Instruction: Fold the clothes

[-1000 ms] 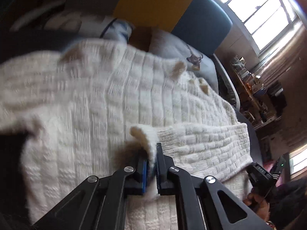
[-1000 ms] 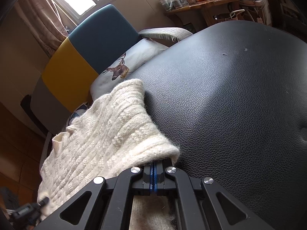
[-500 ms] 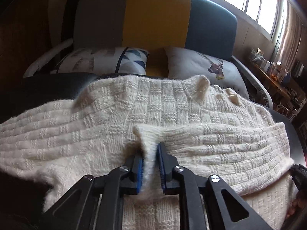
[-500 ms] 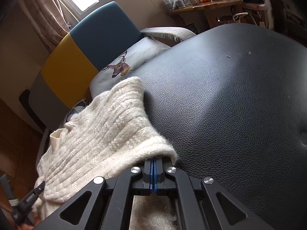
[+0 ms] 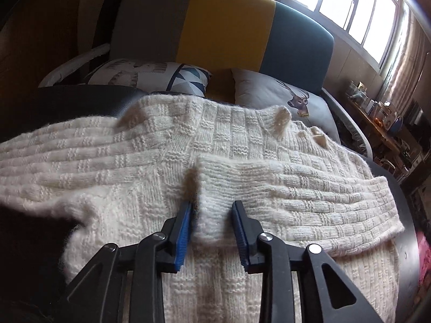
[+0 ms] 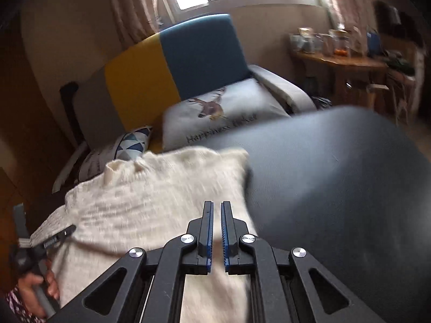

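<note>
Behind your work sits a sofa [image 5: 226, 24] with grey, yellow and blue back panels and two cushions, one printed with a deer [image 5: 285, 99]; a window lights the room from behind it, and a cluttered wooden side table [image 6: 347, 62] stands off to one side. Your surface is a round, black, leather-like table [image 6: 336, 188].

On it lies a cream knitted sweater [image 5: 134, 161], spread wide. One sleeve [image 5: 296, 202] is already folded across the body, its cuff lying near the middle, right in front of your left gripper [image 5: 212, 226]. That gripper's jaws stand apart with the cuff end between them, the blue pads [image 5: 183, 231] not pressing the wool, so you are holding nothing there. Your right gripper [image 6: 216, 231] hovers over the sweater's edge beside the bare table; its jaws are parted by a narrow gap and nothing is caught between them. That view is blurred, so fine detail of the knit is lost.

Judging by how things lie, you are early on: one sleeve is in, while the opposite sleeve side appears to spread out flat toward the dark edge of the table. What seems left is to bring that side over, then fold the body up into a compact stack. The wool is thick and soft, so expect folds to spring back a little.
</note>
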